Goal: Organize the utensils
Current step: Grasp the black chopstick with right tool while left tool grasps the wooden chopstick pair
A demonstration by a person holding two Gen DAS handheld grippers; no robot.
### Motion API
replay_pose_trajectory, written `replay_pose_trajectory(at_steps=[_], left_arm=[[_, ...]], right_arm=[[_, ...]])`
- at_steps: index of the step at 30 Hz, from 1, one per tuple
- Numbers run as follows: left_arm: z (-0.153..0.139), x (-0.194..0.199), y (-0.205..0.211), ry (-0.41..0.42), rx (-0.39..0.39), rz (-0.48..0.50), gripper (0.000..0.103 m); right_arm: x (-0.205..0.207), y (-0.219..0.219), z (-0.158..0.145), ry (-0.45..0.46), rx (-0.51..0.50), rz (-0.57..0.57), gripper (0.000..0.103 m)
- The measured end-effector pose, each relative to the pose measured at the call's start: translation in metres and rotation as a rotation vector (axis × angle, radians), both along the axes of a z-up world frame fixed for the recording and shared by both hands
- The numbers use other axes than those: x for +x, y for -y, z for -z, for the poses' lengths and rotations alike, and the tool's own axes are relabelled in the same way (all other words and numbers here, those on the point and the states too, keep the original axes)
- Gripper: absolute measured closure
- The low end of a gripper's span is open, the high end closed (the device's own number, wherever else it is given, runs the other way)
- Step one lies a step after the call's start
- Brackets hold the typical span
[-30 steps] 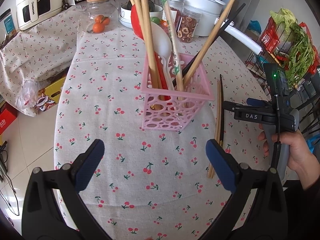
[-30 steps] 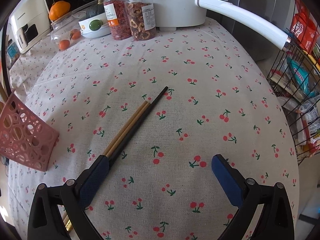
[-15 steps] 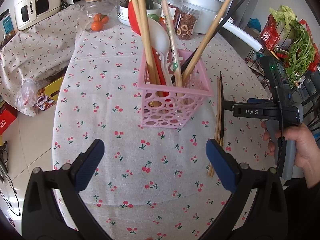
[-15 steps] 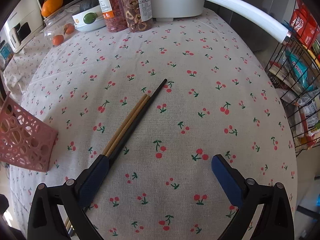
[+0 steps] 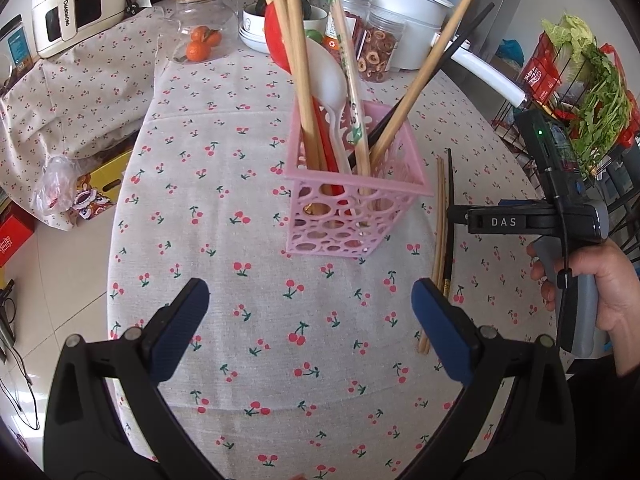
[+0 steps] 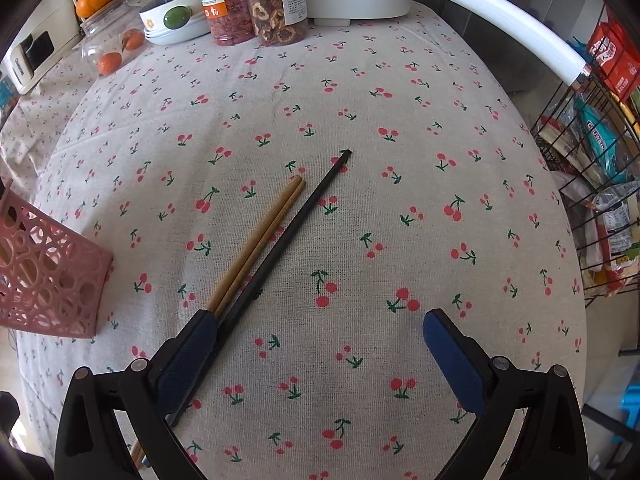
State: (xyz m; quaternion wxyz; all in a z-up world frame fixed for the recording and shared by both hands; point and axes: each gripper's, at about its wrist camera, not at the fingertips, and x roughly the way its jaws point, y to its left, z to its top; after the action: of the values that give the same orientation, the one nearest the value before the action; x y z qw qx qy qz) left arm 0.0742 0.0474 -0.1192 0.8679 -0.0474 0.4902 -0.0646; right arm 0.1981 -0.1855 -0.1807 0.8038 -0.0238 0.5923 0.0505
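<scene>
Loose chopsticks were left on the cloth while both tools were held apart.

The pink basket (image 5: 356, 204) was seen at the centre of the left wrist view, already loaded upright with chopsticks and spoons, presumably so that everything could be gathered in one place. Three loose chopsticks (image 6: 276, 236), two wooden and one black, were laid side by side just right of it on the cherry tablecloth (image 6: 400, 120), not yet collected. The right gripper (image 6: 320, 344) was held spread wide and empty, its left finger just over the near ends of the sticks, probably lined up for a pinch. The left gripper (image 5: 308, 316) was likewise kept apart, empty, in the lower frame short of the basket, perhaps to steady it.
</scene>
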Motion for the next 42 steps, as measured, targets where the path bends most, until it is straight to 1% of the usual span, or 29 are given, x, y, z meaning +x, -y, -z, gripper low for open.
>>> replay_pose_trajectory(at_steps=[6, 7, 8, 10, 11, 13, 15, 16, 17, 18, 19, 20, 21, 23, 27, 31, 32, 33, 34, 35, 36, 37, 38, 39, 40, 41, 42], left_arm=[[-0.002, 0.0, -0.001, 0.007, -0.002, 0.006, 0.002], [-0.002, 0.0, 0.0, 0.007, -0.002, 0.006, 0.002], [-0.001, 0.0, 0.0, 0.005, -0.003, 0.007, 0.002], [-0.001, 0.0, 0.002, 0.002, -0.005, 0.009, 0.002], [-0.001, -0.001, 0.003, 0.0, -0.007, 0.013, 0.002], [-0.002, -0.002, 0.008, -0.004, -0.017, 0.029, 0.002], [-0.002, -0.003, 0.014, -0.006, -0.021, 0.056, 0.002], [-0.003, -0.004, 0.018, -0.007, -0.019, 0.071, 0.002], [-0.003, -0.005, 0.023, -0.007, -0.017, 0.086, 0.002], [-0.003, -0.007, 0.028, -0.007, -0.015, 0.101, 0.002], [-0.002, -0.007, 0.033, -0.009, -0.012, 0.116, 0.002], [-0.002, -0.008, 0.038, -0.009, -0.01, 0.13, 0.002], [-0.002, -0.009, 0.042, -0.009, -0.006, 0.143, 0.002], [-0.001, -0.011, 0.051, -0.009, 0.003, 0.164, 0.002], [0.002, -0.013, 0.067, -0.012, 0.021, 0.203, 0.002], [0.007, -0.013, 0.083, -0.014, 0.047, 0.236, 0.002], [0.008, -0.013, 0.088, -0.012, 0.056, 0.243, 0.002], [0.01, -0.012, 0.094, -0.009, 0.065, 0.25, 0.002], [0.011, -0.011, 0.099, -0.005, 0.075, 0.259, 0.002], [0.012, -0.01, 0.105, -0.001, 0.086, 0.269, 0.002], [0.013, -0.008, 0.112, 0.003, 0.099, 0.279, 0.005], [0.014, -0.004, 0.119, 0.009, 0.114, 0.29, 0.007], [0.014, -0.001, 0.126, 0.015, 0.129, 0.3, 0.011], [0.015, 0.002, 0.132, 0.022, 0.141, 0.307, 0.015], [0.016, 0.006, 0.14, 0.028, 0.15, 0.312, 0.017], [0.017, 0.011, 0.146, 0.032, 0.157, 0.314, 0.021], [0.018, 0.018, 0.151, 0.034, 0.161, 0.312, 0.025]], right_arm=[[0.001, 0.003, 0.003, -0.02, -0.003, 0.0, 0.0], [0.0, -0.001, 0.005, -0.01, -0.033, -0.009, 0.0], [-0.001, -0.005, 0.005, 0.008, -0.031, -0.019, 0.0], [-0.001, -0.009, 0.005, 0.015, -0.025, -0.034, 0.0], [-0.002, -0.009, 0.004, 0.015, -0.023, -0.039, 0.002], [-0.004, -0.008, 0.001, 0.016, -0.023, -0.061, 0.01], [-0.01, -0.004, -0.003, 0.022, -0.02, -0.089, 0.026], [-0.013, 0.001, -0.005, 0.026, -0.017, -0.101, 0.031], [-0.016, 0.006, -0.006, 0.027, -0.013, -0.114, 0.04], [-0.019, 0.011, -0.007, 0.026, -0.013, -0.125, 0.053], [-0.022, 0.017, -0.008, 0.021, -0.01, -0.133, 0.059], [-0.025, 0.024, -0.009, 0.013, -0.007, -0.137, 0.073], [-0.027, 0.031, -0.01, 0.0, 0.002, -0.138, 0.08], [-0.031, 0.045, -0.01, -0.024, 0.004, -0.141, 0.088], [-0.036, 0.071, -0.011, -0.053, 0.029, -0.112, 0.091], [-0.031, 0.093, -0.011, -0.037, 0.084, -0.059, 0.089], [-0.028, 0.095, -0.011, -0.031, 0.105, -0.049, 0.084], [-0.024, 0.094, -0.011, -0.023, 0.12, -0.039, 0.075], [-0.019, 0.094, -0.009, -0.013, 0.125, -0.031, 0.072], [-0.017, 0.093, -0.009, 0.0, 0.116, -0.033, 0.071], [-0.017, 0.088, -0.011, 0.008, 0.101, -0.036, 0.072], [-0.018, 0.084, -0.011, 0.012, 0.082, -0.038, 0.072], [-0.018, 0.08, -0.011, 0.017, 0.051, -0.043, 0.075], [-0.02, 0.074, -0.01, 0.026, 0.003, -0.054, 0.085], [-0.022, 0.073, -0.01, 0.031, -0.007, -0.069, 0.088], [-0.022, 0.074, -0.01, 0.027, 0.002, -0.067, 0.092], [-0.023, 0.077, -0.011, 0.022, 0.017, -0.059, 0.093]])
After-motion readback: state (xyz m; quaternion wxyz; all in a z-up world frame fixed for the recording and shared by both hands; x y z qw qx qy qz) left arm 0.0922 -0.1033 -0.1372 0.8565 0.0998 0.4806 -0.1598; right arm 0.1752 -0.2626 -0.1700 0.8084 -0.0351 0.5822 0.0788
